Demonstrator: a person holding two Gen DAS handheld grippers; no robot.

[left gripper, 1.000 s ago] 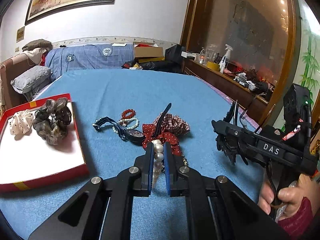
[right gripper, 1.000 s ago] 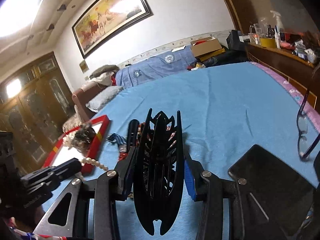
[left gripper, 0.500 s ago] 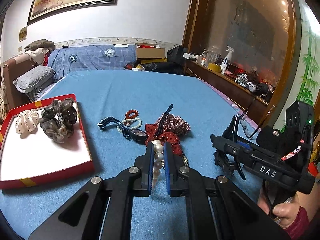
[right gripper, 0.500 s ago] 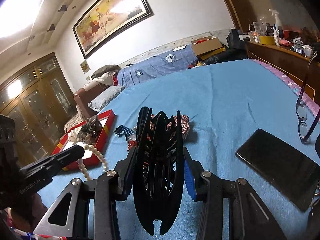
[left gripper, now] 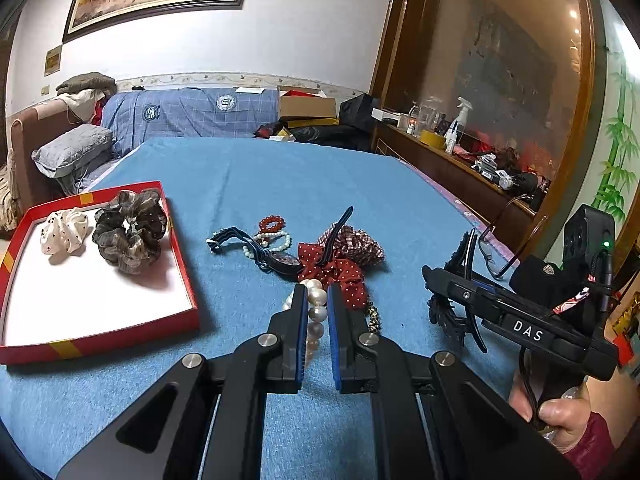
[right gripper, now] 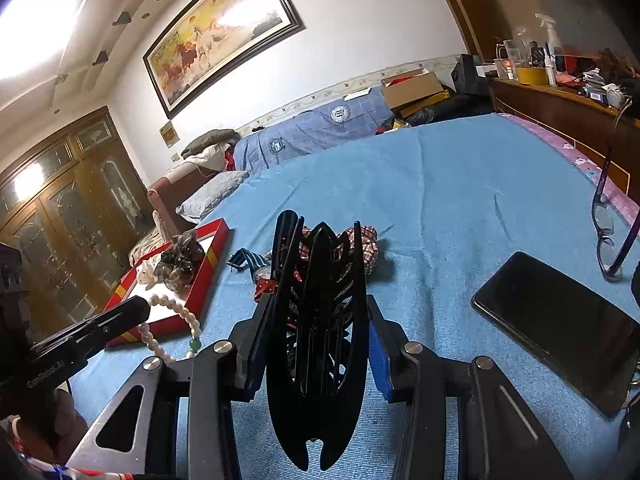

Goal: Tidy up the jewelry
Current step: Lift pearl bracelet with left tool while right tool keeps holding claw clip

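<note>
Left wrist view: left gripper [left gripper: 317, 312] clamped on pearl necklace [left gripper: 316, 314], strand lifted above blue bedspread [left gripper: 280, 176]; red box [left gripper: 100, 336] to left holds two scrunchies [left gripper: 130, 230]; right gripper [left gripper: 448, 280] at right

Right wrist view: right gripper [right gripper: 316, 320] pinching black hair claw [right gripper: 320, 320] upright between fingers; phone [right gripper: 560, 324] and glasses [right gripper: 608, 220] on bedspread at right

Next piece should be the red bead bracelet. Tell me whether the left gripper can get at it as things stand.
Probably not yet: the left gripper is shut on the pearl necklace. The red bead bracelet lies uncovered ahead on the blue cloth, so the path looks free once it unloads.
</note>
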